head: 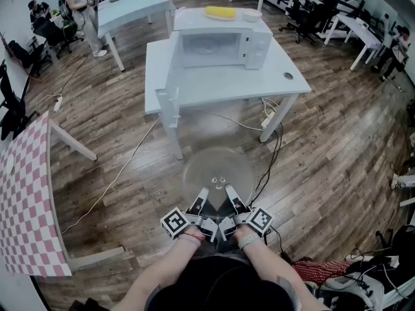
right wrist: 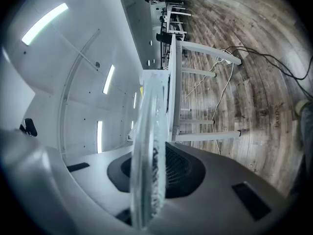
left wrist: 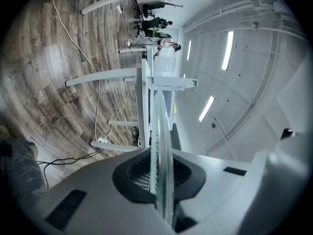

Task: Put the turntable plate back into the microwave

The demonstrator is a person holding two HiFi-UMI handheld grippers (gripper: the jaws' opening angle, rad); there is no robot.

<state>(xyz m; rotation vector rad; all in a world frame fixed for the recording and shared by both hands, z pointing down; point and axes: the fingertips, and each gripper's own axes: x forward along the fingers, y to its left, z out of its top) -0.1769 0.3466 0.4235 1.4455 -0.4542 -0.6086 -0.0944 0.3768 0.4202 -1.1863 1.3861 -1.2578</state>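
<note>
The clear glass turntable plate (head: 217,168) hangs level above the wooden floor, a step short of the white table (head: 259,83). Both grippers clamp its near rim: my left gripper (head: 202,195) on the left side, my right gripper (head: 229,194) just beside it. In the left gripper view the plate (left wrist: 159,141) shows edge-on, pinched between the jaws of the left gripper (left wrist: 161,180). The right gripper view shows the same: the plate (right wrist: 145,146) is held by the right gripper (right wrist: 149,182). The white microwave (head: 224,44) stands on the table with its door (head: 171,92) swung open toward me.
A yellow item (head: 220,11) and a white bowl (head: 251,15) lie on top of the microwave. Cables and a power strip (head: 267,119) trail on the floor under the table. A red-checkered table (head: 26,199) stands at the left. More tables, chairs and a person (head: 81,8) are farther back.
</note>
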